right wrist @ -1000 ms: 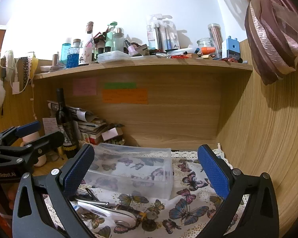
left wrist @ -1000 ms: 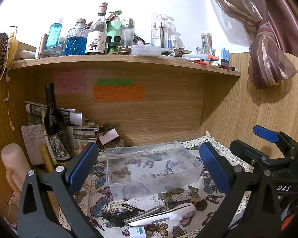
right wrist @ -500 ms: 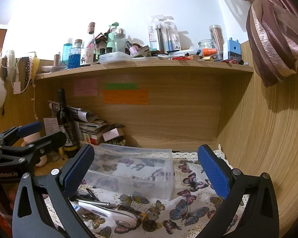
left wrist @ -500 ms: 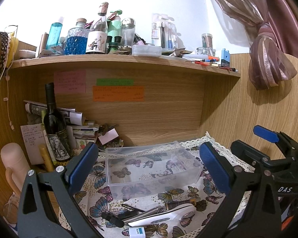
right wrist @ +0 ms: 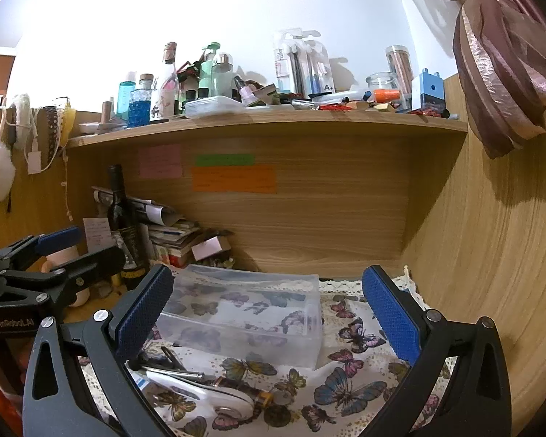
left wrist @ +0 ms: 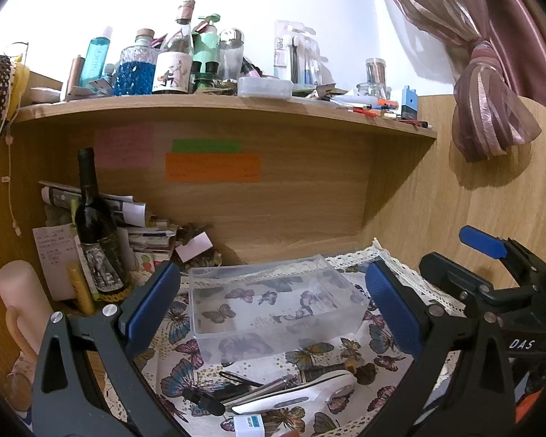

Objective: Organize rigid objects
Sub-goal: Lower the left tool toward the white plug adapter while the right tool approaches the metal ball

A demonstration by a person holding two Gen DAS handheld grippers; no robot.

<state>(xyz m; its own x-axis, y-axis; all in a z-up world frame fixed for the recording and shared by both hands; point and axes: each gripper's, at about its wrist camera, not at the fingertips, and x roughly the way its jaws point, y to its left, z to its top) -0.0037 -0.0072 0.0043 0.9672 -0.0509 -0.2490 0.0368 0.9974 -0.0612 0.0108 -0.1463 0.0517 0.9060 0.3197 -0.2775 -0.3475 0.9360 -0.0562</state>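
Note:
A clear plastic box (left wrist: 273, 309) sits empty on the butterfly cloth (left wrist: 353, 371), also in the right wrist view (right wrist: 244, 317). In front of it lies a small heap: a white flat tool (left wrist: 302, 395), metal tweezers (left wrist: 258, 395), a black clip (left wrist: 204, 402) and a small white and blue item (left wrist: 249, 424). The heap also shows in the right wrist view (right wrist: 207, 389). My left gripper (left wrist: 273, 313) is open, above and behind the heap. My right gripper (right wrist: 269, 320) is open, to the right of the left one, facing the box.
A dark wine bottle (left wrist: 96, 233) stands at back left by stacked papers (left wrist: 145, 236). A pink cylinder (left wrist: 18, 302) stands at far left. The shelf (left wrist: 218, 109) above carries many bottles. Wooden walls close the back and right side.
Both views have shifted very slightly; the grippers stay open and nothing on the cloth has moved.

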